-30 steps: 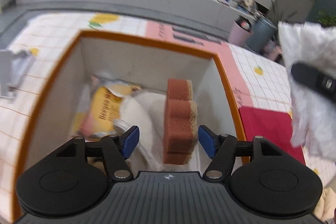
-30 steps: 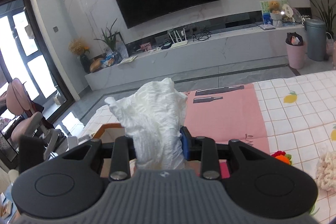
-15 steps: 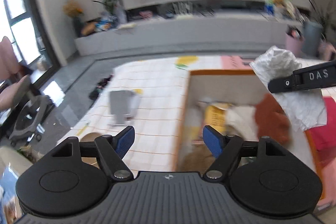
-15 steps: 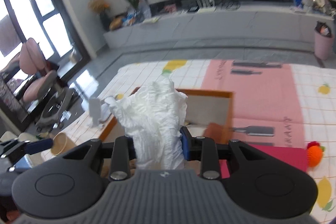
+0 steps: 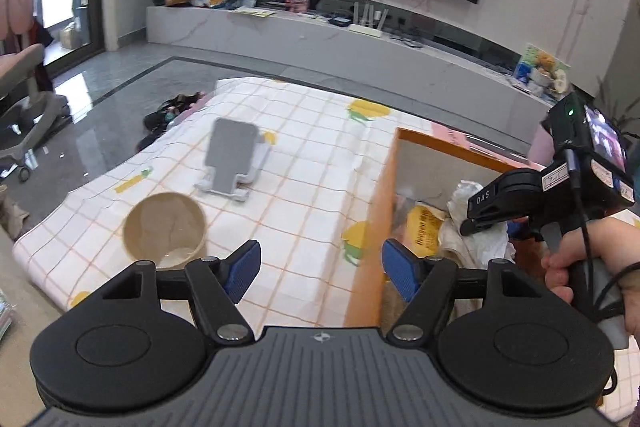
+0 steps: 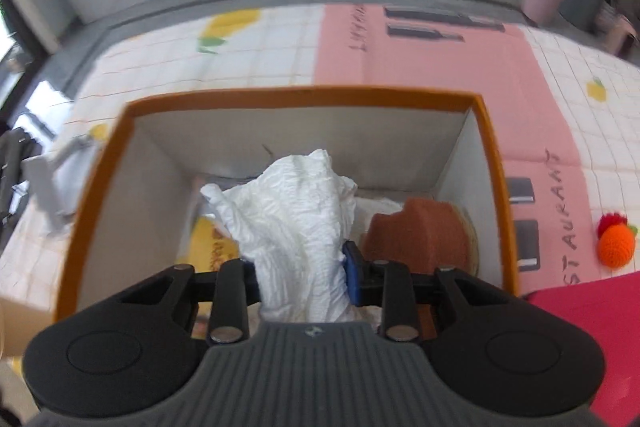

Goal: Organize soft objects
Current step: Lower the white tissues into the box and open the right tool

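1. My right gripper point(image 6: 303, 269) has its jaws closed on a crumpled white paper towel point(image 6: 296, 223); the jaws have just been closing a little further, with the towel bunched between the blue pads.
2. The right gripper points steeply down into an orange-rimmed box point(image 6: 304, 94), and the towel hangs over the inside of the box, above what already lies there.
3. Inside the box I see a brown sponge point(image 6: 416, 235) on the right, a yellow packet point(image 6: 212, 247) on the left and some white cloth behind the towel.
4. My left gripper point(image 5: 321, 273) is empty, its jaws wide apart; they have just been closing slightly, with nothing between them.
5. The left gripper sits over the checked cloth on the counter point(image 5: 304, 163), just left of the box's near left wall.
6. From the left view, a brown paper bowl point(image 5: 164, 229) stands near left, and a grey phone stand point(image 5: 232, 163) lies farther back.
7. A hand point(image 5: 600, 263) grips the right gripper's handle at the right edge of that view.
8. An orange knitted ball point(image 6: 616, 241) rests on the counter to the right of the box, well apart from it, beside a red mat point(image 6: 592, 311).
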Demonstrator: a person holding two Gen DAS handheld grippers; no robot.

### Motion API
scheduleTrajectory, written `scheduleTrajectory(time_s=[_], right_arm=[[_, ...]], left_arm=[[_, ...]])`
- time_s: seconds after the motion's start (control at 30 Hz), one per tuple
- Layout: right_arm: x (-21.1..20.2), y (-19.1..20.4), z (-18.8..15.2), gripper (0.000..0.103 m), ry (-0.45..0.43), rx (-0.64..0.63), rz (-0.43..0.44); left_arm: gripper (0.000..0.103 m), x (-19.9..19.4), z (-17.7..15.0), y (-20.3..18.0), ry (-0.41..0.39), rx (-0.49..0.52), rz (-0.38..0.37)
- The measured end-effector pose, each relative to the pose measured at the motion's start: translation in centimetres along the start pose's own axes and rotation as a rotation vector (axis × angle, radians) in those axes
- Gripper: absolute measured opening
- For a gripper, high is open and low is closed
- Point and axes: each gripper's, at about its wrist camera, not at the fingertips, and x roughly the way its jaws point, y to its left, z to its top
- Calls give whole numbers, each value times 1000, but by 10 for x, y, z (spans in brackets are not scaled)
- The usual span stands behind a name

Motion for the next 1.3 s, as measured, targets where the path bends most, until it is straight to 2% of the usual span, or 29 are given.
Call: scheduleTrajectory(time_s=[0.17, 0.23, 0.27, 0.37, 0.43, 0.5, 0.6, 0.67, 0.73, 0.77, 0.87, 0.93, 1.0, 1.03, 1.1, 1.23, 1.3], right_arm=[[22, 16, 0, 27, 23, -54, -87], [34, 19, -2, 27, 70, -35, -61], [36, 21, -3, 27, 64, -30, -68], [37, 35, -11, 27, 21, -126, -114], [36, 34, -13, 27, 9, -131, -114], [35, 28, -13, 31, 12, -125, -96], [31, 25, -8, 36, 55, -142, -69], [19, 25, -6, 46, 65, -149, -33], [4, 21, -3, 74, 52, -150, 28], [-4, 19, -4, 98, 35, -148, 56], [-30, 15, -5, 100, -18, -168, 101], [-48, 13, -6, 94, -83, -186, 100], [-60, 13, -9, 75, -125, -217, 123], [-61, 15, -11, 69, -123, -239, 148], [-58, 21, -16, 46, -91, -284, 192], [-41, 42, -26, 27, -34, -366, 254], [-25, 52, -24, 19, -18, -386, 194]], left_arm=[[82, 1, -2, -3, 35, 10, -44], [82, 2, -2, -5, 40, 11, -43], [82, 2, -3, -5, 41, 9, -45], [82, 3, -2, -4, 51, -4, -60], [82, 4, -3, -2, 61, -12, -61], [82, 5, -3, -2, 64, -10, -51], [82, 4, -3, 0, 60, -14, -35], [82, 2, -3, 2, 58, -21, -38], [82, 0, -1, 3, 50, -13, -42], [82, -1, -1, 3, 46, -11, -42], [82, -2, 0, 4, 42, -23, -40], [82, 0, 0, 3, 51, -23, -35], [82, 2, -2, 0, 60, -12, -31], [82, 3, -2, -1, 65, -5, -30], [82, 4, -4, -5, 70, 8, -31], [82, 6, -6, -10, 82, 15, -40], [82, 6, -8, -11, 87, 20, -44]])
